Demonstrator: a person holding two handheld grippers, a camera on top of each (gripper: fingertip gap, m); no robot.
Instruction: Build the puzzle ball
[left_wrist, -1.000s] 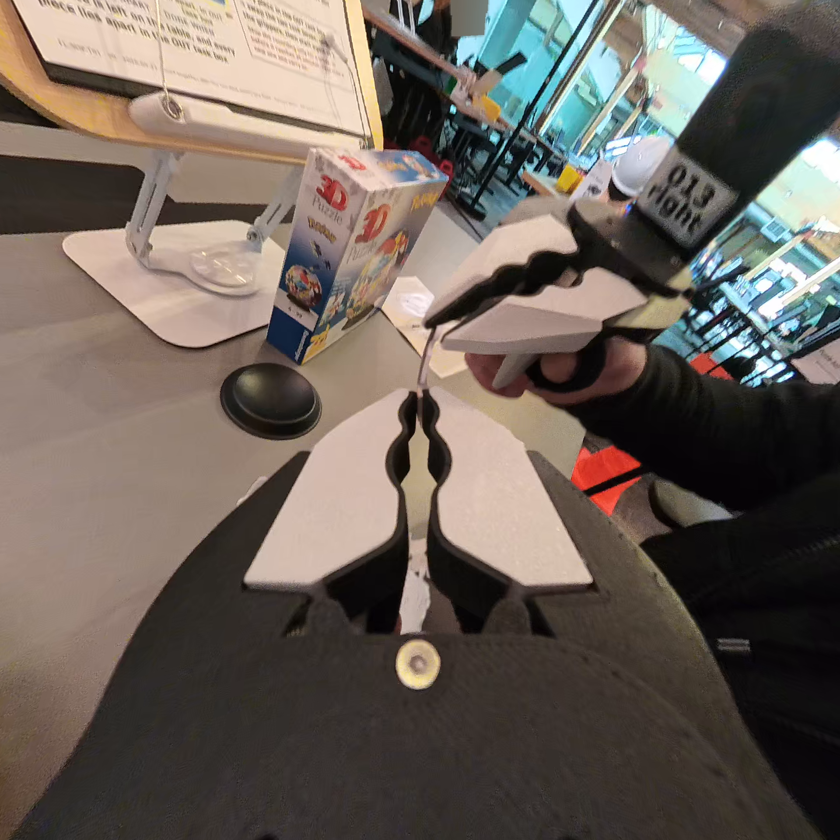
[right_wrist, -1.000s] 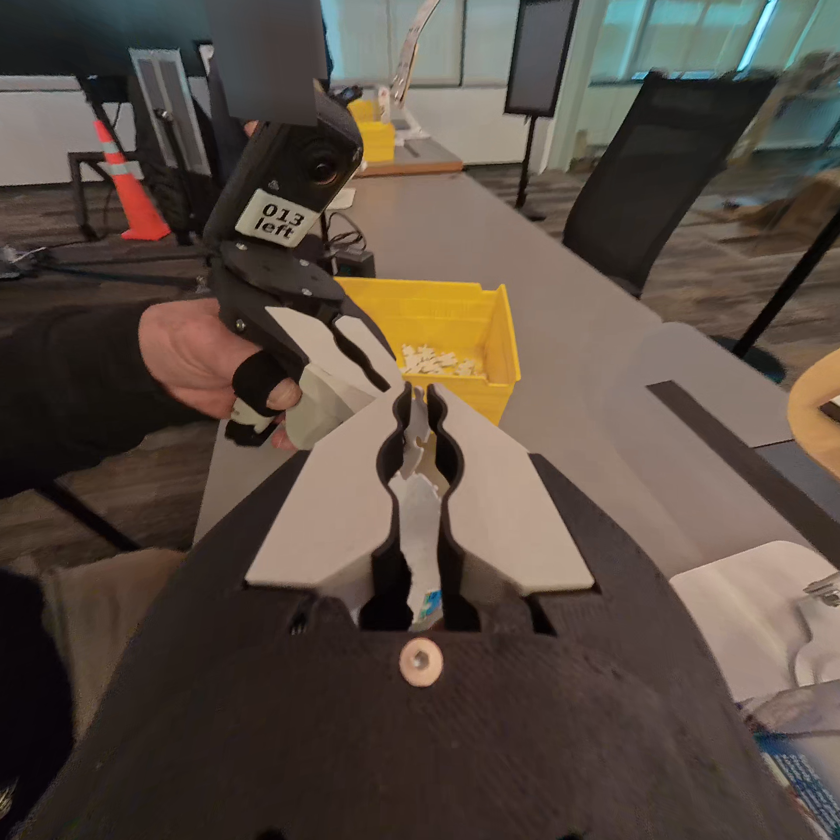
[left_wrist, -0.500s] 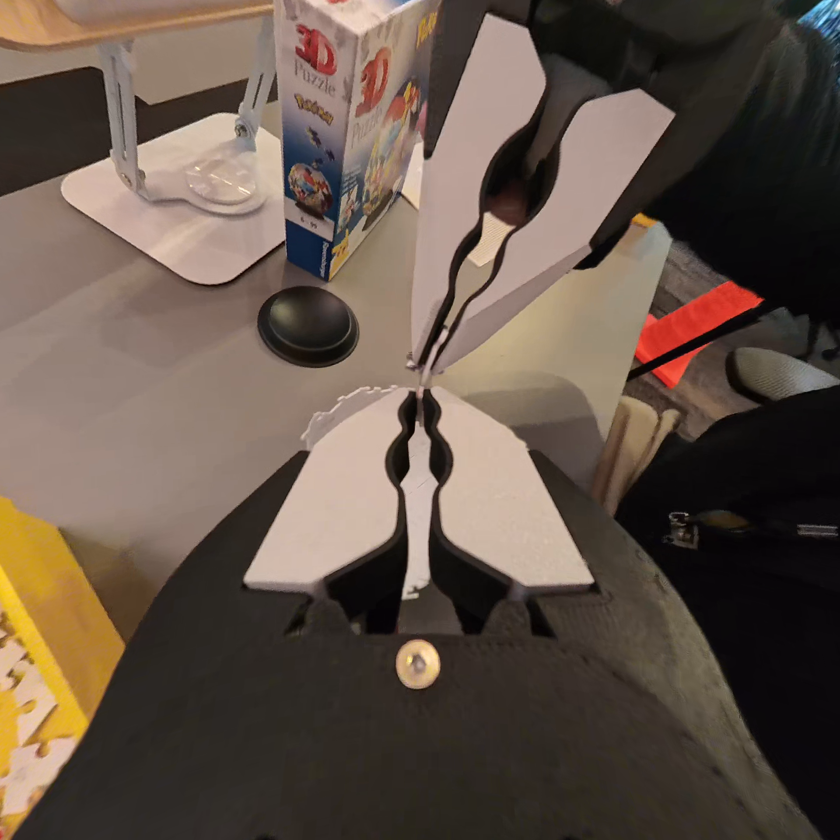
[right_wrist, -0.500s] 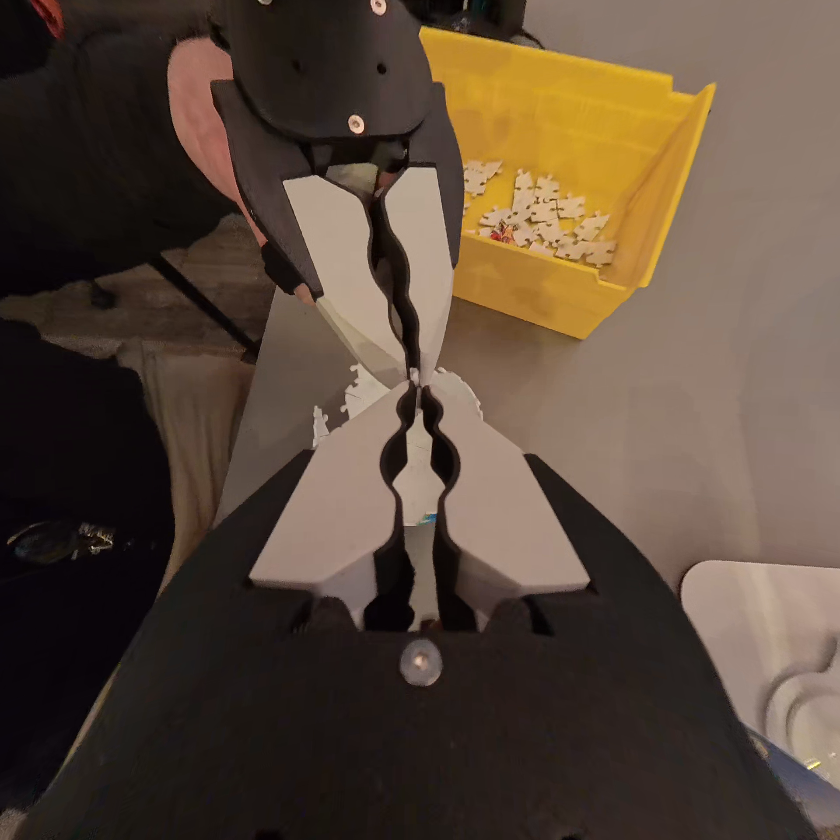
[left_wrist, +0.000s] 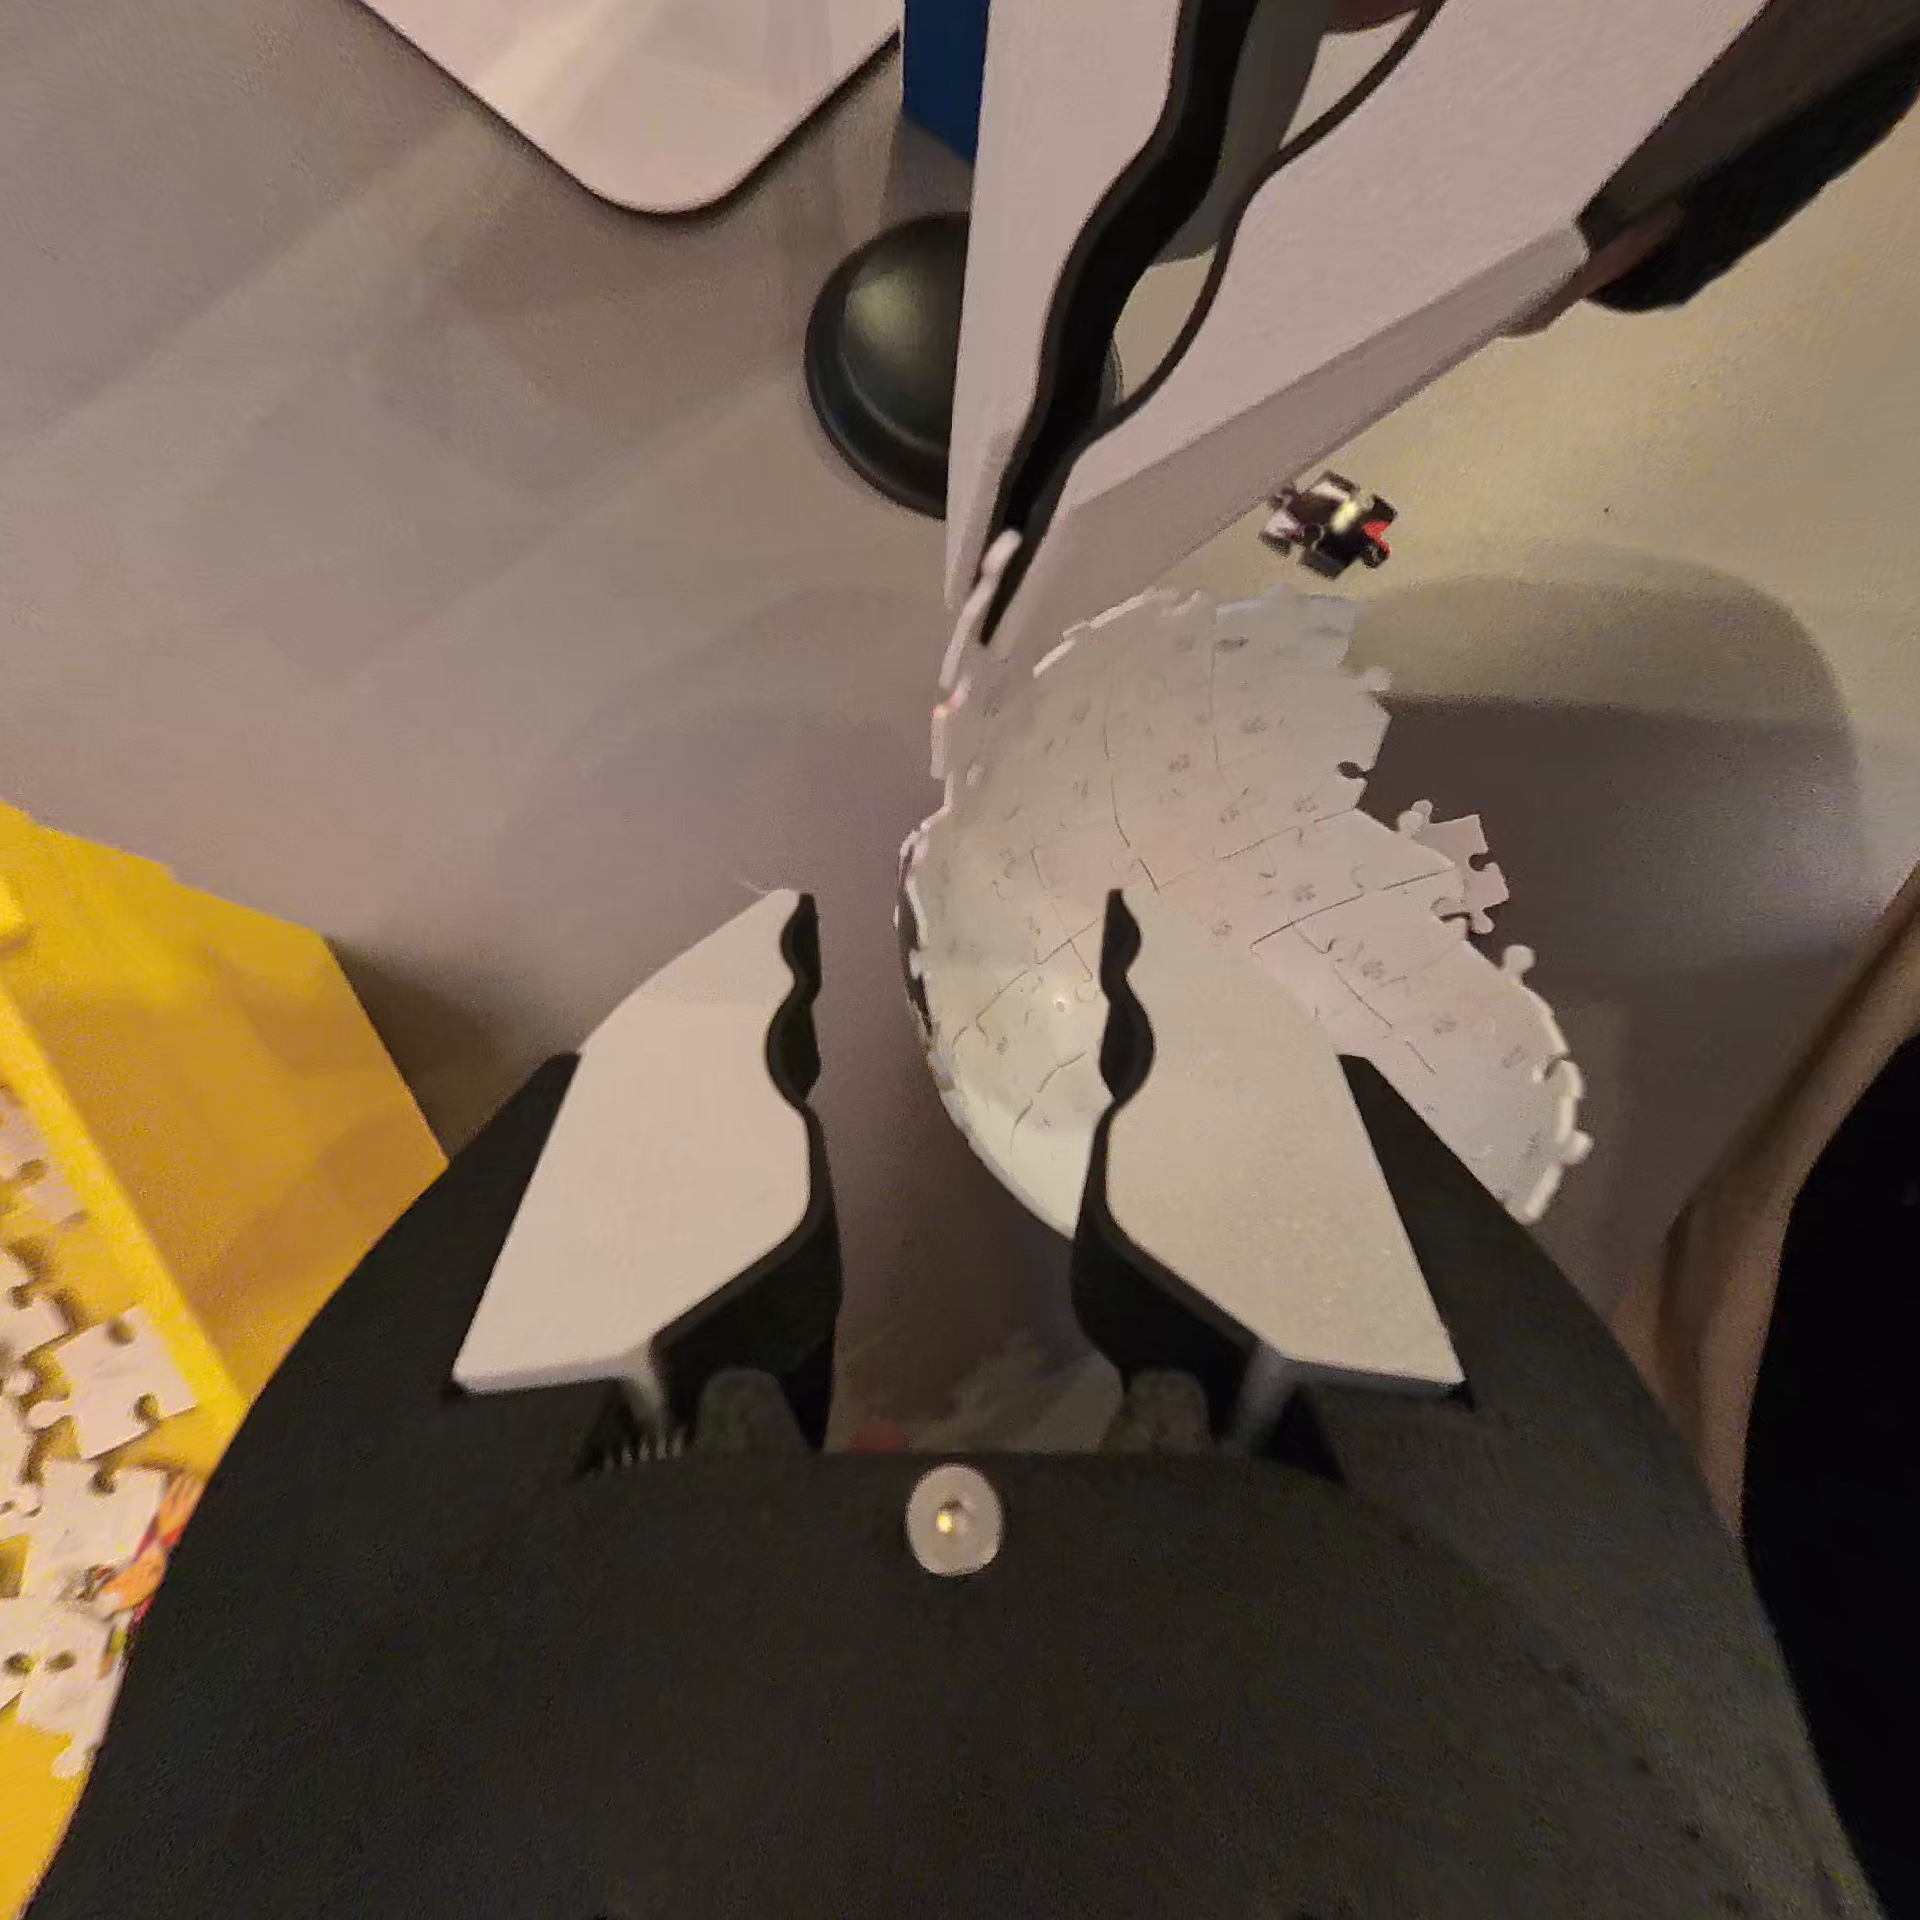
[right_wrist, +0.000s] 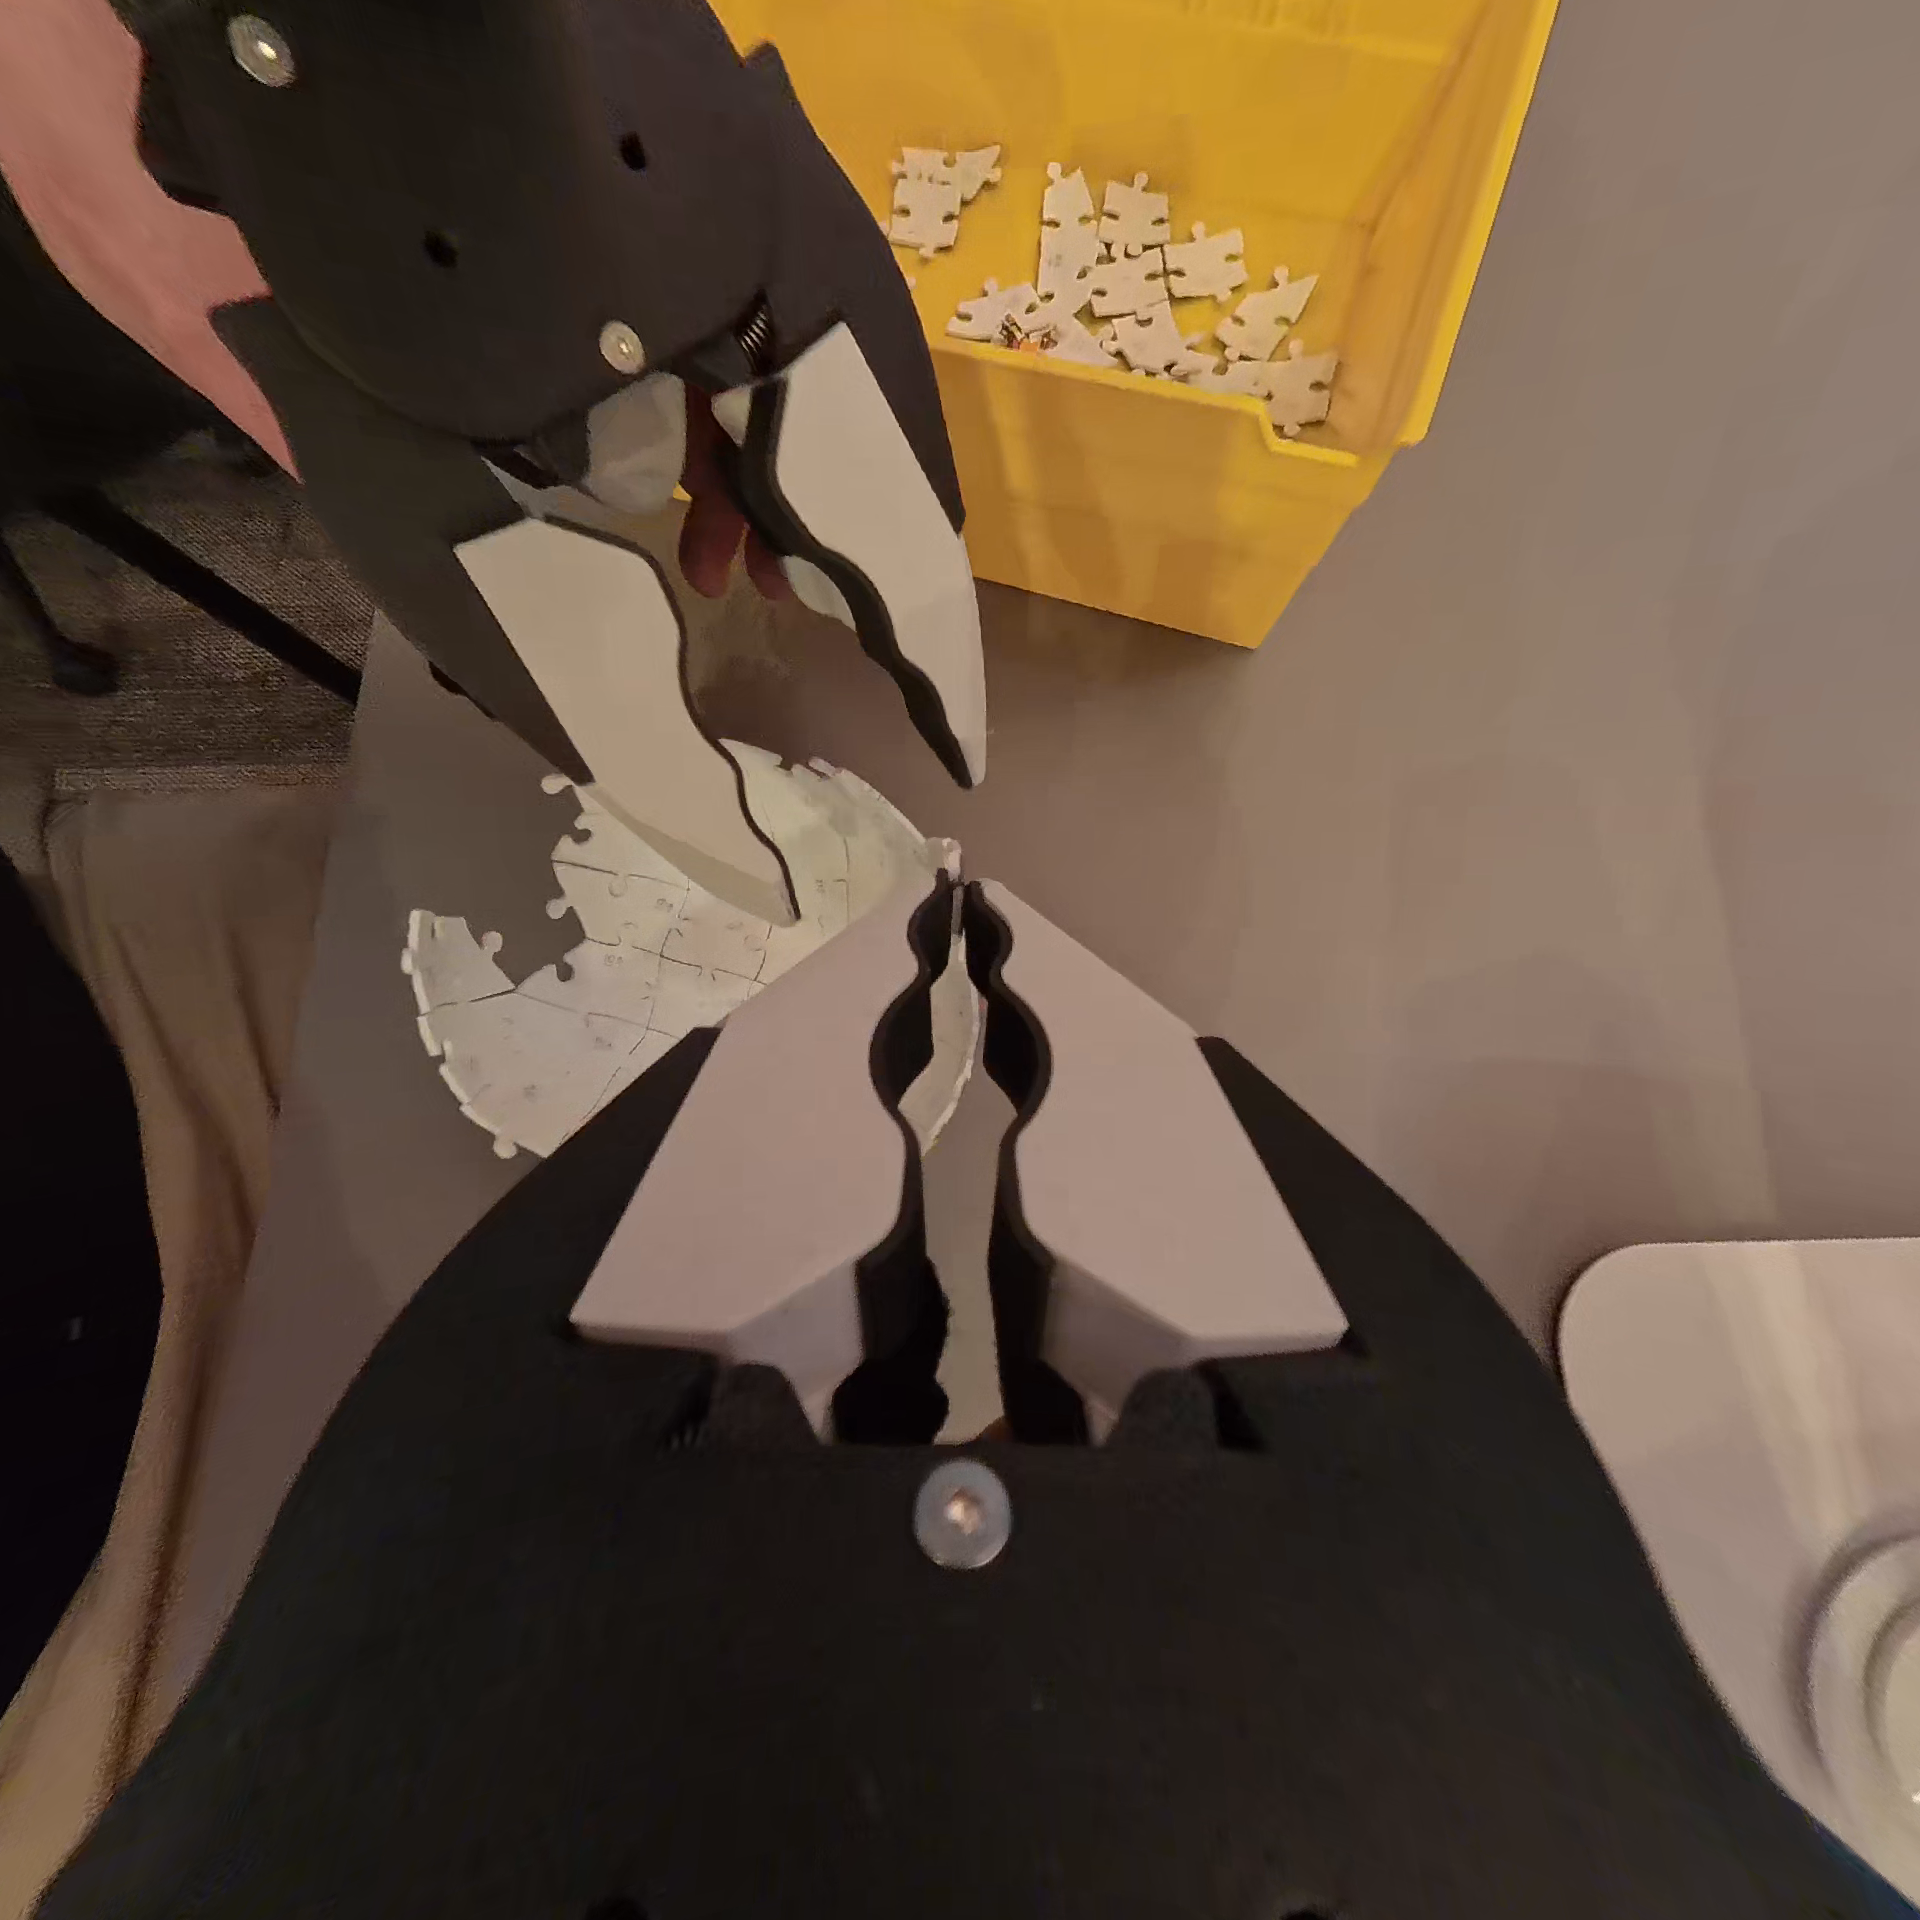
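Note:
The part-built puzzle ball (left_wrist: 1195, 790) is a curved white shell of joined pieces, hollow side up, low over the grey table. My right gripper (right_wrist: 956, 883) is shut on the shell's rim; in the left wrist view it (left_wrist: 982, 608) comes down from the top. My left gripper (left_wrist: 956, 904) is open, its jaws astride the shell's rim without gripping it. In the right wrist view the left gripper (right_wrist: 878, 847) has one finger over the shell (right_wrist: 561, 1018) and the other outside it. A small dark loose piece (left_wrist: 1330, 525) lies on the table beyond the shell.
A yellow bin (right_wrist: 1143, 540) holding several loose puzzle pieces (right_wrist: 1143, 281) stands just behind the left gripper; it also shows in the left wrist view (left_wrist: 156, 1039). A black dome stand (left_wrist: 883, 353) and a white stand base (right_wrist: 1745, 1455) sit on the table. The table edge is near the shell. The grippers' ends are close to 5 centimetres from one another.
My left gripper has opened and let go. Both grippers have tilted and dropped toward the table, and the shell now shows fully, held by my right gripper alone.

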